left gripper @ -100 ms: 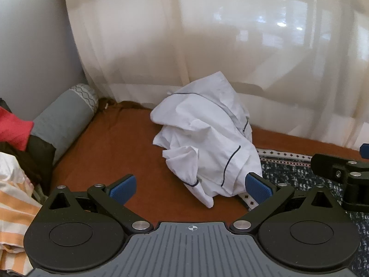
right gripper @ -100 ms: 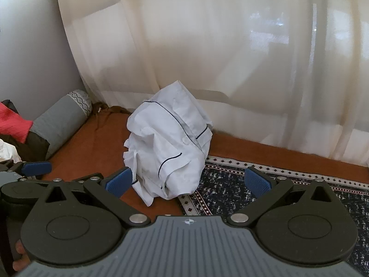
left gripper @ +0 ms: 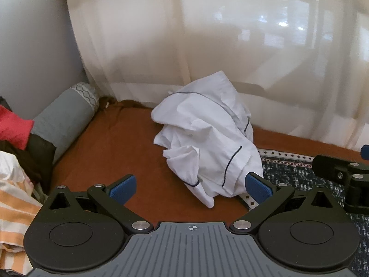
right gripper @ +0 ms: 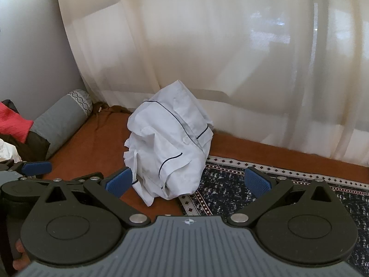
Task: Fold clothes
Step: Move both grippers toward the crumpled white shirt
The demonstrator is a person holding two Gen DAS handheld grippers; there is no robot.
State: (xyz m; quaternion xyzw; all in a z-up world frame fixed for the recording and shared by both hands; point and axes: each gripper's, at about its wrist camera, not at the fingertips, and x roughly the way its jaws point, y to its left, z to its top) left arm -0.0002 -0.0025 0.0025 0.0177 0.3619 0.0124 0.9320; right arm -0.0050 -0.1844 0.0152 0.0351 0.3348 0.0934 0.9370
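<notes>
A crumpled white garment with thin dark piping lies heaped on the brown-orange cover, its right part over the edge of a dark patterned rug. My left gripper stands open just short of the heap, nothing between its blue pads. My right gripper is open too, to the right of the heap and above the rug. Each gripper shows at the edge of the other's view.
A grey bolster lies along the left wall. A pile of clothes, red, dark and orange-striped, sits at the left. Sheer cream curtains hang right behind the heap. A hand shows at the bottom left.
</notes>
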